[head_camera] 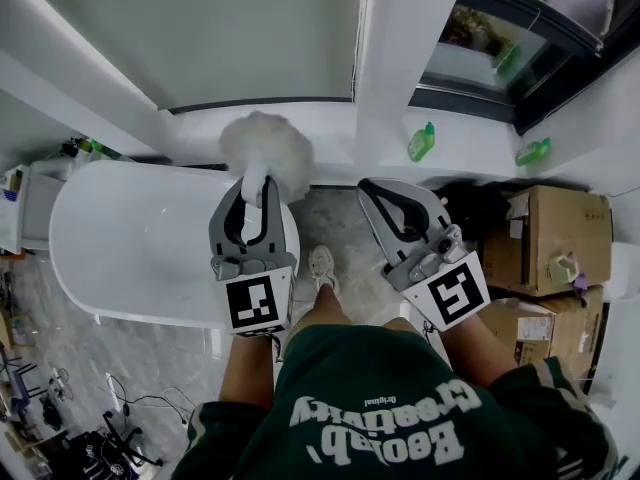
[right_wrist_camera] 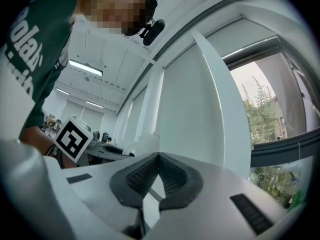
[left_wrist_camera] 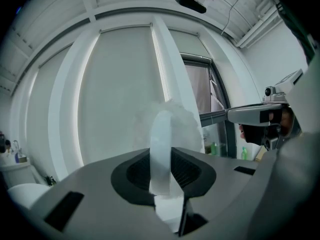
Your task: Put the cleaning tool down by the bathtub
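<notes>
The cleaning tool is a white duster with a fluffy head [head_camera: 266,146] on a pale flat handle [head_camera: 254,190]. My left gripper [head_camera: 255,196] is shut on that handle, with the fluffy head sticking out past the jaws toward the white sill. It hangs over the right end of the white bathtub [head_camera: 130,243]. In the left gripper view the handle [left_wrist_camera: 161,149] rises between the pads and the fluffy head [left_wrist_camera: 176,118] shows behind it. My right gripper [head_camera: 372,192] is held beside it on the right, over the floor. Its tips [right_wrist_camera: 159,155] meet with nothing between them.
Two green bottles [head_camera: 422,142] [head_camera: 533,152] stand on the window sill. Cardboard boxes [head_camera: 550,240] are stacked at the right. The person's shoe [head_camera: 322,266] is on the marble floor between tub and boxes. Cables [head_camera: 110,423] lie at the lower left.
</notes>
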The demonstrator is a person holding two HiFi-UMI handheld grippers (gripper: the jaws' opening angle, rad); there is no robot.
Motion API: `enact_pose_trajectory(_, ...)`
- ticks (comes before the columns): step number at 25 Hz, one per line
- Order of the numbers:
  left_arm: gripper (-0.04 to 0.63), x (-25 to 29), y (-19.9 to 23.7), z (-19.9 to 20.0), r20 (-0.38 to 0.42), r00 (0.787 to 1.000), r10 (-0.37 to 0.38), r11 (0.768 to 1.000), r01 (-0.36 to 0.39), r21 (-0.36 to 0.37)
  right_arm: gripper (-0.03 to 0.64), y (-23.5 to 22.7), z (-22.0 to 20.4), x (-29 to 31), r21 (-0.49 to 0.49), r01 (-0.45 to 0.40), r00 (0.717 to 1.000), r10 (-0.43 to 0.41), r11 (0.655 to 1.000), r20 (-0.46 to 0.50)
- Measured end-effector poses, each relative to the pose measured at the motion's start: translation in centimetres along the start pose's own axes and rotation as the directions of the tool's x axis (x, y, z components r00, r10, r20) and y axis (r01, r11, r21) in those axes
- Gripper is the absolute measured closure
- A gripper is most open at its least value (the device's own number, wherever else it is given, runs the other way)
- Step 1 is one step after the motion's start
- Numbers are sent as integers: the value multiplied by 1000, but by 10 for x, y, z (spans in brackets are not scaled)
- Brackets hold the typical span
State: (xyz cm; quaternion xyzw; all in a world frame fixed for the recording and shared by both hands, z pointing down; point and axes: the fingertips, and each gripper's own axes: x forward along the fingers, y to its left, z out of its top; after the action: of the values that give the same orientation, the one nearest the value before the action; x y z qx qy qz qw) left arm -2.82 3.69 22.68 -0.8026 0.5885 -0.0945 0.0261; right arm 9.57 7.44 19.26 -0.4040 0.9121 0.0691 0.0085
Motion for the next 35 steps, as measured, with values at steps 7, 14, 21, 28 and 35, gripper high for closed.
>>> enact_pose_trajectory(7,499,42,38,1,4,1000,-6,1000,6,-5,601,-14,-4,58,-6,-17,1000,17,1000,-22)
enact_pose_trajectory(14,499,77,77,-18,-41,999,2,1000,-3,-25,601,-23,-18,115,5,-41,998,41,999,-47)
enact_pose_trajectory(21,499,102,107,-30,-61,998,16,1000,-15,17,601,-33,-29,154,6,-37,997,38,999,-71)
enact_pose_trajectory(28,499,116,120,-33,-55,998,26,999,-28,-28,601,-41,-34,175,11,-53,995,54,999,-80)
enact_pose_trajectory(35,499,132,117,-43,-76,995,58,997,-61,-43,601,-52,-42,189,-9,-101,993,100,995,-68)
